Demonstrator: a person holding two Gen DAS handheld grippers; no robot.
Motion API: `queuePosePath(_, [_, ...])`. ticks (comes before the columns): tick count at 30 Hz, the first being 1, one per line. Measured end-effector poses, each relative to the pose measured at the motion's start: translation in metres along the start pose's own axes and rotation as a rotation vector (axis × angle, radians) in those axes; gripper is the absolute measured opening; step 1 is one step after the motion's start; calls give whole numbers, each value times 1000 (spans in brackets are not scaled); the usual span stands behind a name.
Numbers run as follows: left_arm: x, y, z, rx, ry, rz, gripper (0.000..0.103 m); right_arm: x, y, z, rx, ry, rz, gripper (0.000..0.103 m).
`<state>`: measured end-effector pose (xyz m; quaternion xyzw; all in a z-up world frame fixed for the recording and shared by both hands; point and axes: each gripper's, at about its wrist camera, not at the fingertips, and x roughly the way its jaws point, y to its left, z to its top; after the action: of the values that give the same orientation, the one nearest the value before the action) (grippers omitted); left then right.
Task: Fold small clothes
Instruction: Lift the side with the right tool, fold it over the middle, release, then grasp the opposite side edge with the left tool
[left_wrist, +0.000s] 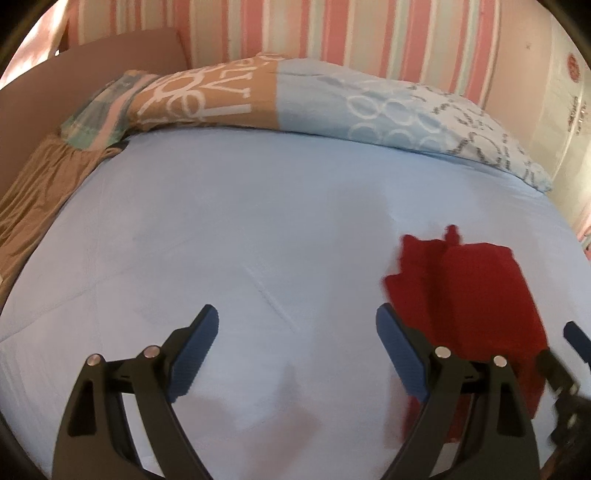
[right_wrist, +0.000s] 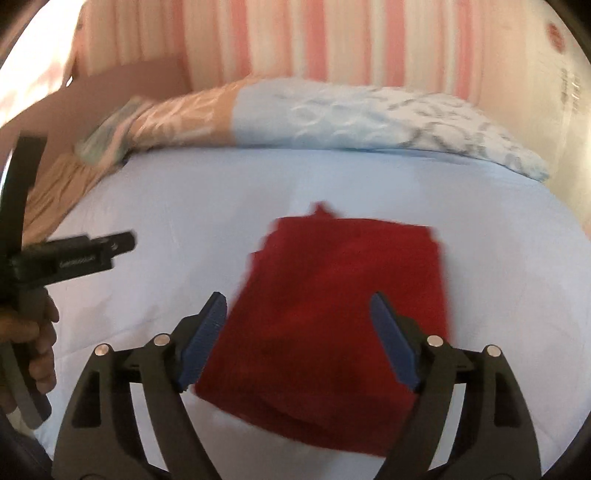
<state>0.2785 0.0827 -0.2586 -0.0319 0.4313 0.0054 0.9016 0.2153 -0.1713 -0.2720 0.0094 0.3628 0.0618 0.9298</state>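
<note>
A small red garment lies folded into a rough rectangle on the light blue bed sheet. My right gripper hangs above its near half with both blue pads spread wide and nothing pinched between them. In the left wrist view the same red garment sits to the right, partly hidden behind the right finger. My left gripper is open over bare sheet, with nothing between its jaws. A blue pad of the right gripper peeks in at the right edge there.
A patterned blanket in tan, blue and white is bunched along the far side of the bed, below a pink striped wall. Brown fabric drapes off the left edge. A hand holds the left gripper's body at the left.
</note>
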Motion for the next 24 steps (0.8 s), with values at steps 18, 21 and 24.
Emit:
queuePosePath(18, [-15, -128, -38, 170, 36, -204, 88, -31, -115, -76, 174, 86, -64, 80])
queuePosePath(21, [-9, -142, -32, 176, 49, -206, 88, -33, -119, -82, 191, 91, -56, 80])
queuePosePath(24, [1, -150, -33, 156, 110, -245, 81, -33, -123, -87, 204, 100, -47, 80])
